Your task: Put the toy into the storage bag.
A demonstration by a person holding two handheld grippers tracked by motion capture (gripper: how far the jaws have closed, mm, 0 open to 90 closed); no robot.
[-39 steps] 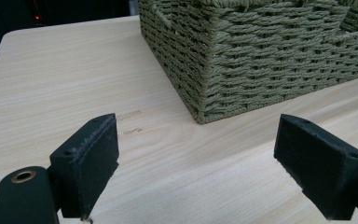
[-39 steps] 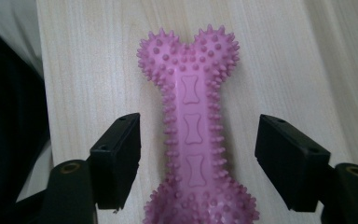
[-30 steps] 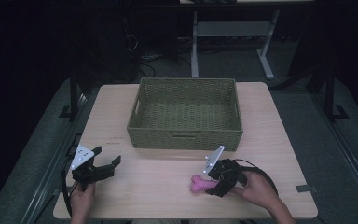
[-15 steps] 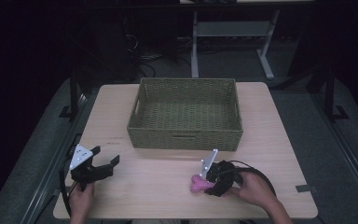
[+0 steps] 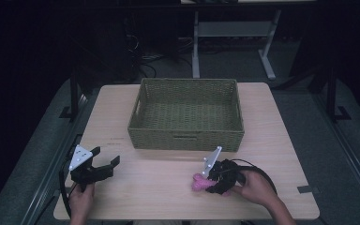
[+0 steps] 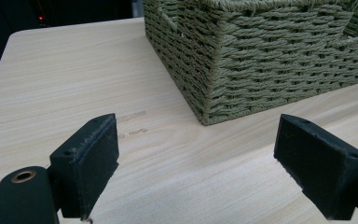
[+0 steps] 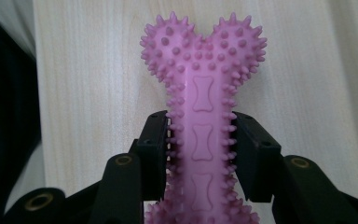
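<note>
A pink spiky bone-shaped toy [image 7: 201,107] fills the middle of the right gripper view, its shaft pinched between the two black jaws. My right gripper [image 5: 205,182] is shut on the pink bone toy [image 5: 198,182] just above the table, near the front edge and right of centre. At the front left my left gripper [image 5: 104,163] stands open, its pads [image 6: 91,161] wide apart with nothing between them, pointing toward the corner of a green woven basket [image 6: 261,56]. The basket [image 5: 186,138] sits at the middle back of the table and looks empty.
The light wooden table [image 5: 145,187] has bare surface between the two grippers and in front of the basket. A black cable [image 5: 262,174] loops behind the right hand. Dark floor and a white desk frame [image 5: 229,33] lie beyond the table.
My right gripper has shifted slightly left and toward the front with the pink toy held in it. The left gripper has barely moved and stays open.
</note>
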